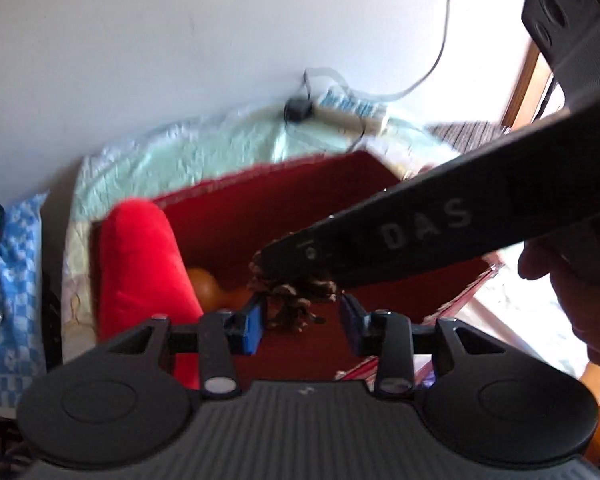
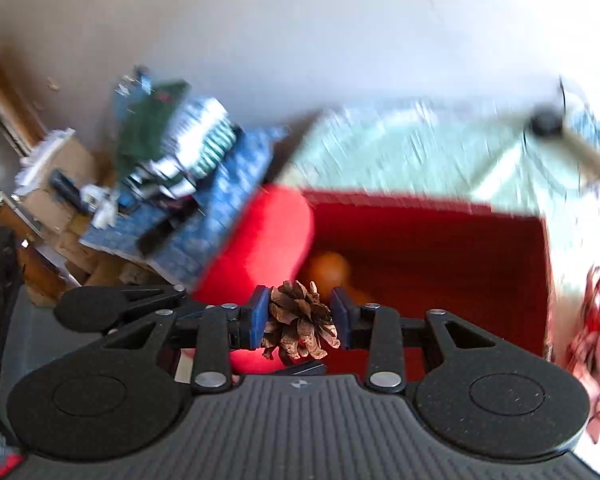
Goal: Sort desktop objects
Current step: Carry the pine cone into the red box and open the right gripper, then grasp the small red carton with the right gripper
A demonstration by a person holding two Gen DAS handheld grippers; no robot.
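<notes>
My right tongs [image 2: 300,322] are clamped on a pine cone [image 2: 298,326], its long axis running along the fingers, tip toward me. The red box [image 2: 440,264] lies open just ahead and below, with a red plush roll [image 2: 260,248] and an orange gourd [image 2: 332,270] inside. My left tongs [image 1: 302,326] stand open, holding nothing, directly under the cone. I judge the right side nearer for any release.

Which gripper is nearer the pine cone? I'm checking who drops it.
Right: the right gripper clamps the pine cone between its pads. The left gripper is open just below it, not touching.
</notes>
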